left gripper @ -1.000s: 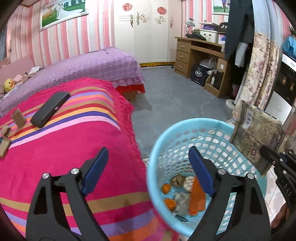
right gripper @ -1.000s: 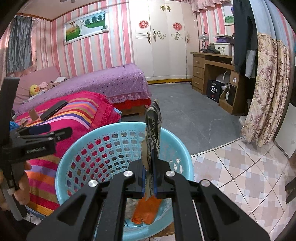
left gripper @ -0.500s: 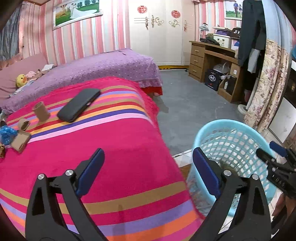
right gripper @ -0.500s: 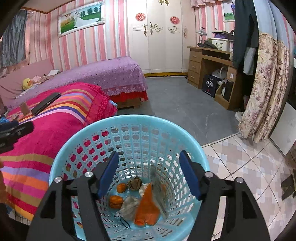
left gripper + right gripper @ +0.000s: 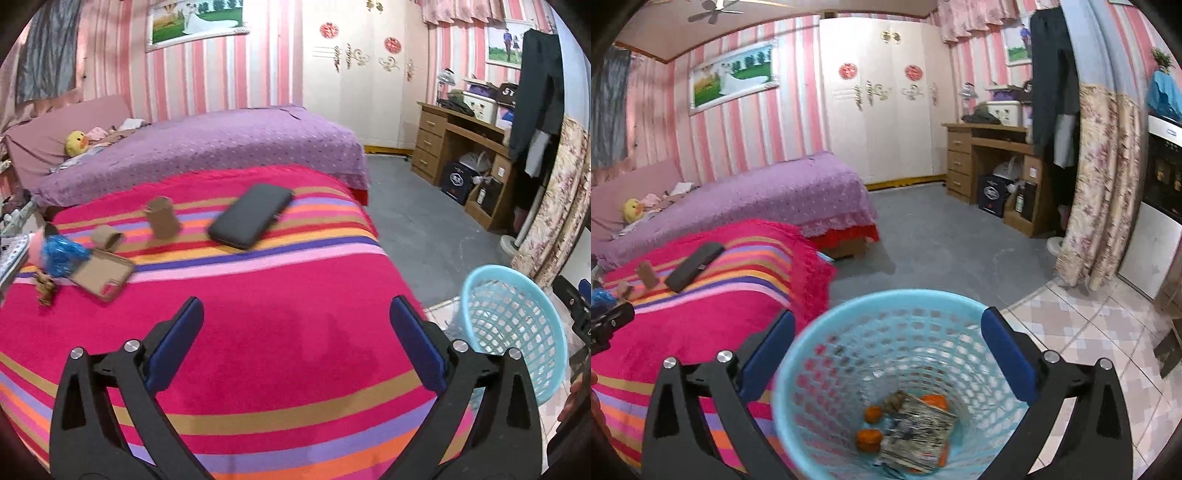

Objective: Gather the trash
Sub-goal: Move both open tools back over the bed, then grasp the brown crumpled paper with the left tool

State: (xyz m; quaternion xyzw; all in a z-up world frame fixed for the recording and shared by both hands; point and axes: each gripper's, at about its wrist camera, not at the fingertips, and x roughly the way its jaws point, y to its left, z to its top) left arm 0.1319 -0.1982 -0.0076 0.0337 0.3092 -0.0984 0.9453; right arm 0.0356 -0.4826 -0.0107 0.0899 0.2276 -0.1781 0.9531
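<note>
1. Since a second ago your right claw has let go of the patterned packet, which now lies at the bottom of the blue basket among orange scraps; your left claw has swung away from the basket to face the striped bed.
2. Both claws stand wide open and hold nothing (the blue pads are well apart in each wrist view).
3. You look to be between items: one piece is binned and the next has to be fetched.
4. Remaining trash sits near the bed's far left edge in the left wrist view: a flat cardboard piece, a blue crinkly wrapper touching it, a small cardboard roll, an upright cardboard tube and a brownish scrap at the very edge.
5. A black case lies between the tube and the bed's far right edge; it is probably not trash, so leave it.
6. Next, carry your left claw forward and left across the bed, keep it open, lower it over the nearest piece (likely the flat cardboard) and close.
7. The basket stands on the floor just off the bed's right side, so the return trip is short.
8. Motion blur hides fine detail on the small items.
</note>
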